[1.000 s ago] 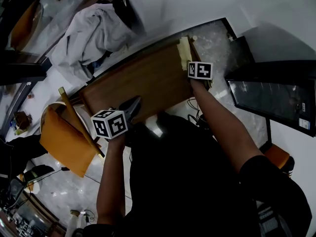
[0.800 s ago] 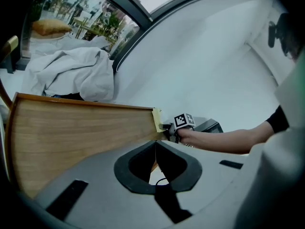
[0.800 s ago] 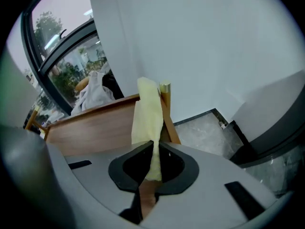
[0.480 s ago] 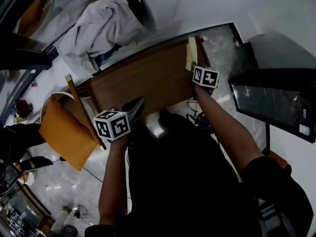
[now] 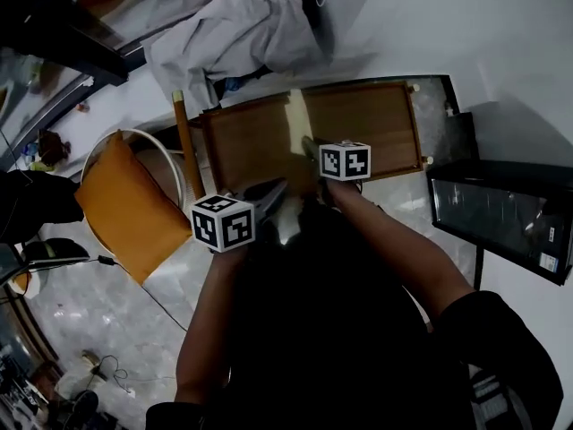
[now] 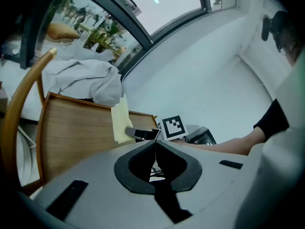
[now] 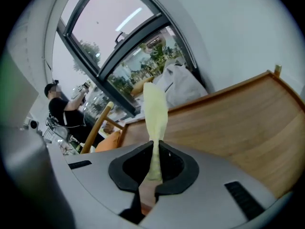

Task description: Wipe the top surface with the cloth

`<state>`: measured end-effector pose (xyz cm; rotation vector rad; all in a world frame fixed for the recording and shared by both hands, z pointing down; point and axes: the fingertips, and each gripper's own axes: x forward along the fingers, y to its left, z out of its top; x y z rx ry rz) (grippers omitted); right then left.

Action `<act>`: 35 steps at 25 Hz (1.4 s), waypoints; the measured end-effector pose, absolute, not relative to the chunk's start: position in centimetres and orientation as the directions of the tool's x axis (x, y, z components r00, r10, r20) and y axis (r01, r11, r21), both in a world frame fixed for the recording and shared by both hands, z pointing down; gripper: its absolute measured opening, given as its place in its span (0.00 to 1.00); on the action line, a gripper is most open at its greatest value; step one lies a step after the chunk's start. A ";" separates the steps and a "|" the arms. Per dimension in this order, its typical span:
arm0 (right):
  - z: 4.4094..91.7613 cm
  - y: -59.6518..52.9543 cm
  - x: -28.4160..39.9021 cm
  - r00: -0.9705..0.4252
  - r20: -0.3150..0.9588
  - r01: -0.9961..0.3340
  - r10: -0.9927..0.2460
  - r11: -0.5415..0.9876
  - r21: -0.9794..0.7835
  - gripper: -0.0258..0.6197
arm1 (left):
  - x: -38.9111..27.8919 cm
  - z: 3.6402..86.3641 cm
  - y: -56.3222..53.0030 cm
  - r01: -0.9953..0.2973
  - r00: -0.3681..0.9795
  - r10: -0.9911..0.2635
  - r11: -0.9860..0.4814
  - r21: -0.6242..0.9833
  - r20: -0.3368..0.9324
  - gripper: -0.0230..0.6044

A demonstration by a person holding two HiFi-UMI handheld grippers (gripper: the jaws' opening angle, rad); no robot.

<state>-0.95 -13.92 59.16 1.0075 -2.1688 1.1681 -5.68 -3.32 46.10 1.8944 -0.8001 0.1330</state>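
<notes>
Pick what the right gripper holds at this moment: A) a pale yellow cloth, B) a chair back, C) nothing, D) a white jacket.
A: the right gripper is shut on the cloth, a pale yellow strip that runs out from between its fingers over the wooden table.

Head view dim, underexposed: person's torso (image 5: 340, 330) near black, white wall (image 5: 430, 16) bright. Both gripper views brighter, daylight thru window (image 7: 109, 44). Strong fisheye bend, dark vignette at pic corners. Cloth (image 7: 155, 109) close to lens, soft-focus.
</notes>
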 end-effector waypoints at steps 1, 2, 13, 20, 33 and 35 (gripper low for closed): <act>59.3 -13.5 -2.9 -0.626 0.688 -0.776 -0.367 0.376 -0.506 0.09 | -7.0 45.9 -3.0 -0.573 0.763 -0.492 -0.213 0.791 0.420 0.05; 59.6 -13.0 -4.8 -0.637 0.685 -0.767 -0.354 0.378 -0.518 0.09 | -8.3 45.6 -2.6 -0.563 0.753 -0.515 -0.181 0.806 0.410 0.05; 62.8 -4.8 -21.1 -0.753 0.646 -0.622 -0.125 0.454 -0.638 0.09 | -21.5 46.7 2.8 -0.660 0.637 -0.594 -0.090 0.746 0.492 0.05; 68.1 -3.4 -23.3 -0.583 0.811 -0.694 -0.050 0.550 -0.465 0.09 | -24.8 48.1 4.9 -0.680 0.635 -0.561 -0.078 0.729 0.532 0.05; 68.3 -4.5 -21.7 -0.527 0.842 -0.661 -0.115 0.678 -0.321 0.09 | -23.5 48.4 5.4 -0.673 0.662 -0.524 -0.103 0.732 0.535 0.05; 68.2 -4.5 -21.0 -0.522 0.847 -0.665 -0.097 0.669 -0.333 0.09 | -23.2 48.4 5.4 -0.672 0.662 -0.525 -0.100 0.734 0.535 0.05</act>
